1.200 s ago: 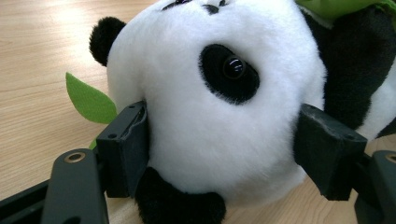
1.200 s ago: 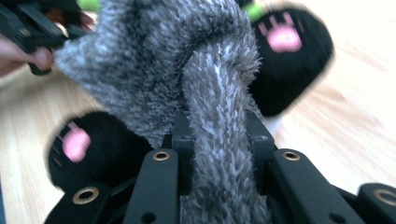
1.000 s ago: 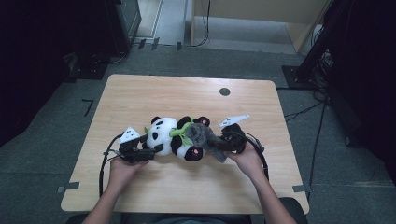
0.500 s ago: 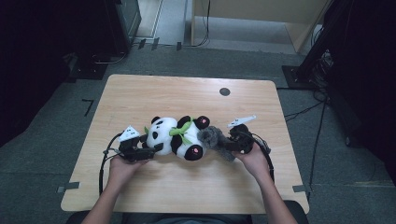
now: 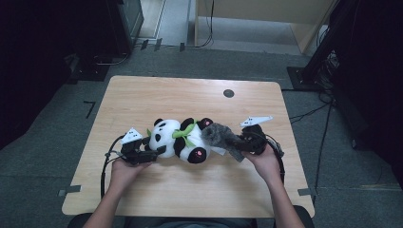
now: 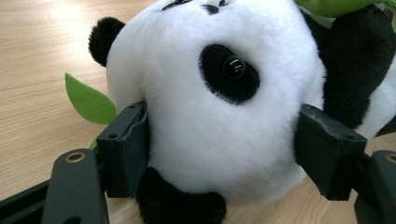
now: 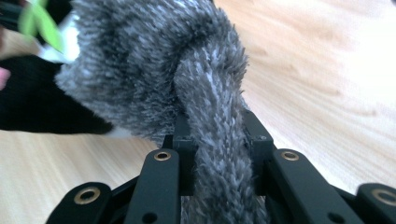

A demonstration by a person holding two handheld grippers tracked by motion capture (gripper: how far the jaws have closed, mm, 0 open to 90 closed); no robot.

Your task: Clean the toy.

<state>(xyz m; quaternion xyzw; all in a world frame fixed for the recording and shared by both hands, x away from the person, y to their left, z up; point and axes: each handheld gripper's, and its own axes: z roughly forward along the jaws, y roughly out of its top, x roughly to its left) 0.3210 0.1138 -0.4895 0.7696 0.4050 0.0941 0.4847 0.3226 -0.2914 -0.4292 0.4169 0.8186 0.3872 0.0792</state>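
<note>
Tongs first: your left gripper [image 6: 219, 158] has its two pads pressed into the white head of the panda plush [image 6: 219, 93], one pad on each cheek side, and the fur bulges between them. Your right gripper [image 7: 217, 140] is clamped narrow on a strand of the grey fur piece [image 7: 187, 84]; that strand runs down through the jaws and out of the bottom of the right gripper view, so its end is cut off.

From above, your left gripper [image 5: 142, 154] sits at the panda's head end and your right gripper [image 5: 247, 142] at the other end, with the grey fur piece [image 5: 219, 135] lying against the panda's black foot. How the fur joins the toy is hidden there. The panda plush [image 5: 180, 140] lies on its back across the middle of the bench [image 5: 190, 95], nearer your edge than the far one, a green scarf [image 5: 184, 133] at its neck.

In the left gripper view a green leaf [image 6: 88, 100] pokes out behind the left pad; its stem is covered. The panda's body beyond the head is cut off by the frame. A dark round spot [image 5: 228, 93] sits near the far edge; you cannot tell what it is.
</note>
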